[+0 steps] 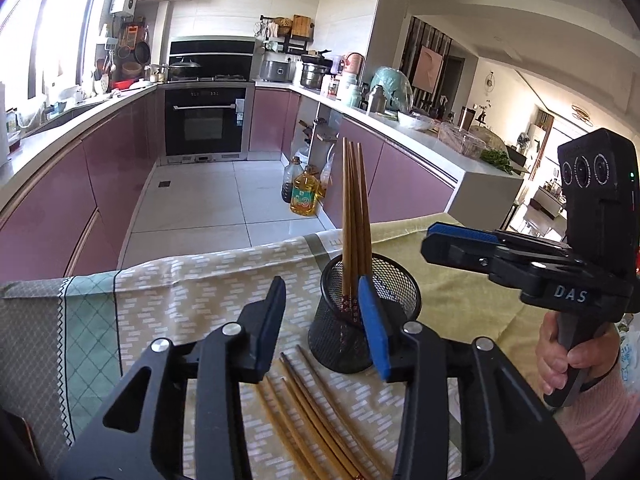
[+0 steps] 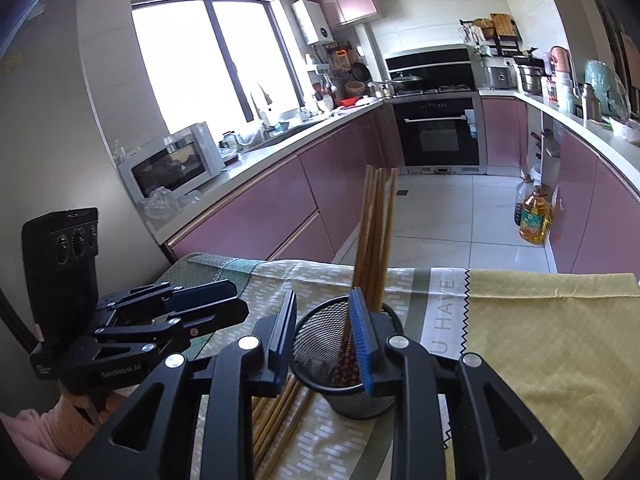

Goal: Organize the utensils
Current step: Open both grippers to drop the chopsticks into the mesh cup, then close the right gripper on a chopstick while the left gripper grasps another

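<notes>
Mesh holder (image 1: 364, 316) near table edge, left gripper (image 1: 326, 328) released, right gripper (image 2: 326, 338) released, loose chopsticks (image 1: 308, 408) beside.

I see a black wire-mesh cup (image 1: 362, 312), matt metal, standing on a woven cloth (image 1: 192, 292) with a printed pattern and soft creases that covers the bench. The chopsticks (image 1: 354, 216) upright in it look like smooth brown wood with a dull sheen; the loose chopsticks (image 1: 312, 412) near the bench's front edge match. My left gripper (image 1: 322, 326) has matt black plastic arms, shiny metal rivets and ribbed blue fingers (image 1: 374, 332).
</notes>
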`<state>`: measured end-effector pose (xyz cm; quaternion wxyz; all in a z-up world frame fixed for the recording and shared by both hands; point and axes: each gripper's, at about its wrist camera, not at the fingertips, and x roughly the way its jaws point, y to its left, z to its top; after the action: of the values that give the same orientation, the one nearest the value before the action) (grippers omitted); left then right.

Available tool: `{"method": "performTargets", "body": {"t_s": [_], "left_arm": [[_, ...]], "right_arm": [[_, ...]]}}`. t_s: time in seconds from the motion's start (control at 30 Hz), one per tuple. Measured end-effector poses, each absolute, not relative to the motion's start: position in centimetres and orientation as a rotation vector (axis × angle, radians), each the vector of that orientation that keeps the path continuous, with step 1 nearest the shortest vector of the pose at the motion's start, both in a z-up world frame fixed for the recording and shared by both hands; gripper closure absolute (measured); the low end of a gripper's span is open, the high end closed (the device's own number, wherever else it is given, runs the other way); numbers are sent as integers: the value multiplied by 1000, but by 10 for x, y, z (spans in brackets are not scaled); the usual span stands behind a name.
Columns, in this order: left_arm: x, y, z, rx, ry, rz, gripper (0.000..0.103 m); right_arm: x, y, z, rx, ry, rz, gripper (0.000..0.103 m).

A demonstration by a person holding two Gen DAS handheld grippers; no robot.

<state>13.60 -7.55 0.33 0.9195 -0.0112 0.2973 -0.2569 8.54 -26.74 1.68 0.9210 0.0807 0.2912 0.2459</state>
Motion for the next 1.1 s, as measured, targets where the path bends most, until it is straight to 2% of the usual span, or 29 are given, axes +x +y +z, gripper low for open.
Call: {"method": "performTargets", "body": {"t_s": [0.07,0.13,0.37,0.63,1.1], "left_arm": [[123,-66,-2,-11,600,-513,54],[112,-60,-13,18,615,-478,46],[95,-41,-70,51,763,-426,44],[95,-37,-110,67,869,-387,51],[99,-49,-118,96,906,-388,62]], "right_arm": [[69,-263,18,145,584,536,65],[54,-257,12,124,592,574,63],[39,-234,-45,92,754,582,63],[44,-215,-94,69,885,524,63],[48,-194,-108,-4,922,483,64]]}}
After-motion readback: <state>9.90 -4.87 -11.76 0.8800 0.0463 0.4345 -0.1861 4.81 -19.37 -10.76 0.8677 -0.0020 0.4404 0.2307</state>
